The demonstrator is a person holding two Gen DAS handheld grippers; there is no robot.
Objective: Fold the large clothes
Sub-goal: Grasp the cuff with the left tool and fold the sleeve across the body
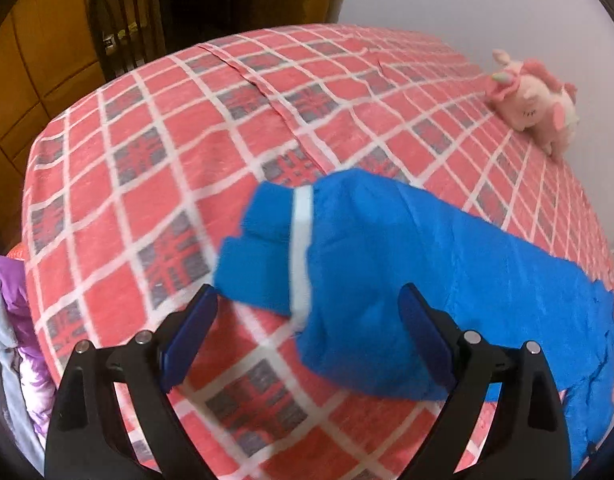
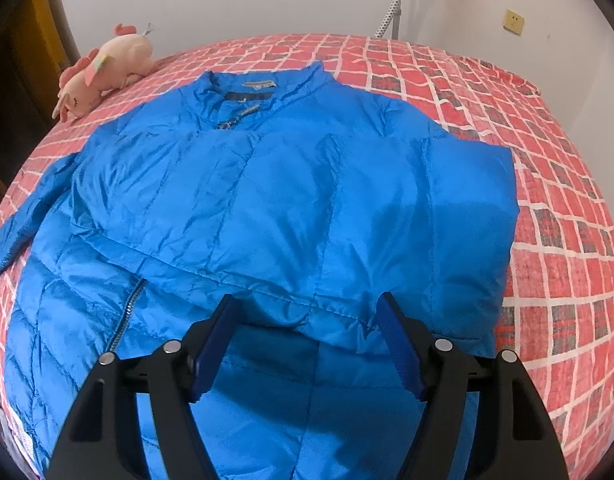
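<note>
The left gripper (image 1: 309, 300) has its blue-padded fingers (image 1: 191, 332) spread wide, the cuff end of a sleeve lying between and just beyond them; nothing is pinched. The view is smeared there, so whether the right-hand pad touches the cloth I cannot tell. The right gripper (image 2: 307, 312) likewise stands with fingers apart, hovering over a folded edge without gripping it.

Both tools work on the bright blue quilted puffer jacket (image 2: 267, 184), spread front-up on the red, white and grey checked bedspread (image 2: 555, 240). On the jacket, the collar points to the far side, a zip (image 2: 127, 312) runs near the left gripper's side of the front, and one sleeve already lies folded across the chest. The other sleeve (image 1: 347, 248), with a white band near its cuff, juts off the jacket's left edge onto the bedspread.

By my reading, the sleeve-folding step is in hand, half done. Next the left gripper would need to close on the cuff, lift and carry it across the jacket's front.

Beyond the jacket's collar lies a pink plush unicorn toy (image 2: 103, 76), well clear.
</note>
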